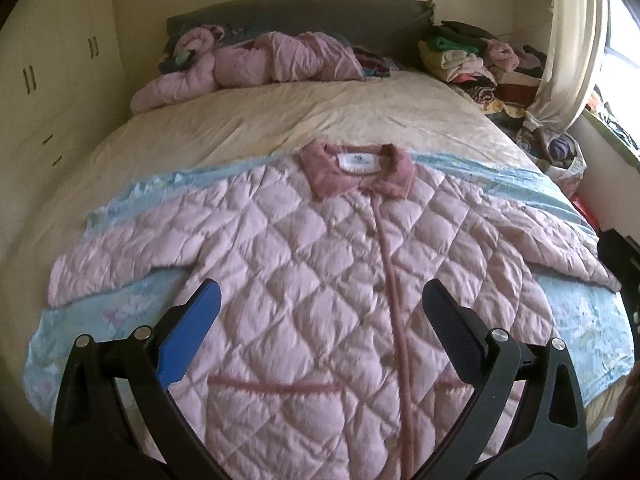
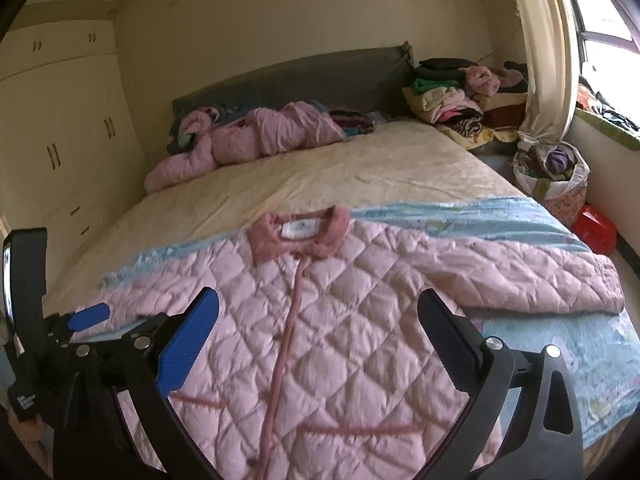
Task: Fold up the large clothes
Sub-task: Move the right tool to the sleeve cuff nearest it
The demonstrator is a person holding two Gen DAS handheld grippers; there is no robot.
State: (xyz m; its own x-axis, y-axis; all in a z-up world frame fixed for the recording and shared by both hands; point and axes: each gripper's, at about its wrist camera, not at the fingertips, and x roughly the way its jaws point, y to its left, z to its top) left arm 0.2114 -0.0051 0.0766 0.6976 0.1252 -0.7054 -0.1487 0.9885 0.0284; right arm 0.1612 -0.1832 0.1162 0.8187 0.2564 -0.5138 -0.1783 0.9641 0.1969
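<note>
Both tools, left (image 1: pixel 320 304) and right (image 2: pixel 318 312), released above pink jacket (image 1: pixel 320 248); collar label (image 1: pixel 356 160) unreadable

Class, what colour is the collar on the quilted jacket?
Darker dusty pink collar, clearest in the left wrist view.

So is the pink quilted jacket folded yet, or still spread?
Spread. The jacket lies flat, front up, both sleeves out sideways, collar showing.

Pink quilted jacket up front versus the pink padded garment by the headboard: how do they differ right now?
The pink quilted jacket lies spread flat, front up, sleeves out, collar toward the headboard; the pink padded garment sits crumpled in a heap. The jacket rests on a light blue sheet at the near end; the heap lies on the cream bedcover at the far end. Both are pink and padded.
</note>
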